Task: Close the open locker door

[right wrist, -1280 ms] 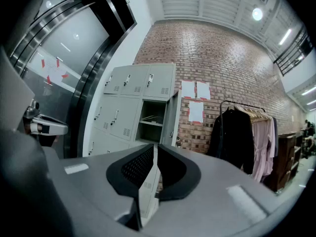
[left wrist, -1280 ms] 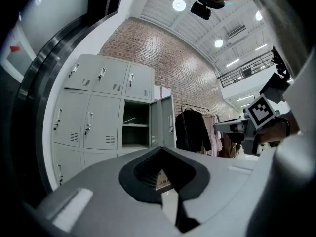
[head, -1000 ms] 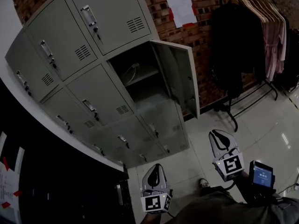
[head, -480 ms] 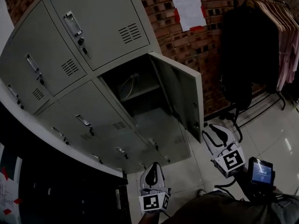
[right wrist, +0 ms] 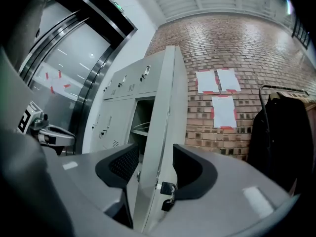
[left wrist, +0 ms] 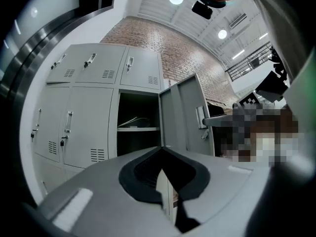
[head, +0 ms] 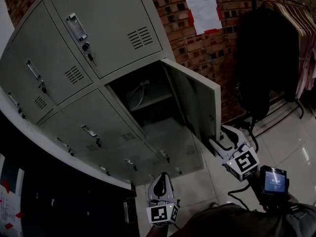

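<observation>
The grey locker bank has one open compartment with a shelf and a looped cable inside. Its door swings out to the right. My right gripper is at the door's lower free edge, its jaws opening. In the right gripper view the door edge stands between the spread jaws of the right gripper, with gaps to both pads, and a key hangs in the lock by the right jaw. My left gripper hangs low and apart from the lockers, shut and empty.
A clothes rack with dark garments stands to the right of the door. Papers are taped on the brick wall. A dark counter runs along the lower left. A small screen sits behind my right gripper.
My right gripper has risen from floor level to the door's free edge and its jaws have spread around it. The left gripper has stayed low.
</observation>
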A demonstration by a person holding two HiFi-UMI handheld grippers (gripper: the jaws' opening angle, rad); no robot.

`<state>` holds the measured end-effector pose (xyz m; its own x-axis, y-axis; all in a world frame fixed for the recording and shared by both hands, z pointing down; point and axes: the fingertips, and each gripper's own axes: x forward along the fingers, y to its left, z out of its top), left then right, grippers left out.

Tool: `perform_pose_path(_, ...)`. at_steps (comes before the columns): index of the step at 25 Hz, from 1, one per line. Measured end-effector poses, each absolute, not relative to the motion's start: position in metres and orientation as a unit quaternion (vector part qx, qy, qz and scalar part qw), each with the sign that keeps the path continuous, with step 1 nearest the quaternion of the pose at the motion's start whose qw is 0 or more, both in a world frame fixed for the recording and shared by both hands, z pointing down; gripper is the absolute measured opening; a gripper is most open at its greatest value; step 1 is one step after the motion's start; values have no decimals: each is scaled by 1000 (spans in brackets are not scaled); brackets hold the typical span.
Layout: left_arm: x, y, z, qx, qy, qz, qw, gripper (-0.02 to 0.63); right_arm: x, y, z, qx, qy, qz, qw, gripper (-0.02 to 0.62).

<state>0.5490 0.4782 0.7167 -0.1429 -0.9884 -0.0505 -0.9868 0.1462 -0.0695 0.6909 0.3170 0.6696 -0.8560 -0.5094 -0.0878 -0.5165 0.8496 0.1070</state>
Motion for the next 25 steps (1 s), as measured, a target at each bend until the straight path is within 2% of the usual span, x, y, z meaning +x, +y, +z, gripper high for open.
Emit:
perform_pose_path(9,543,480,715,-640,768,-11,40,2,674,323,658,-233,969,76,38,164)
perform_pose_path(12,538,485,719,-627,778,-11,42,2,661,335,660,-206,974,77,44,163)
perform_pose_path(17,482,463,741,-645,763,0,34,2,603,335,674,-211,973,80,41,172)
perform_pose_path(22,509,494,723,-619,785,-13,34,2,615,369,657,-161,983,65,57,179)
perform_pose_path(25,489,494,722,-629,776,-7,35,2,593,379,655,-163,983,68,55,173)
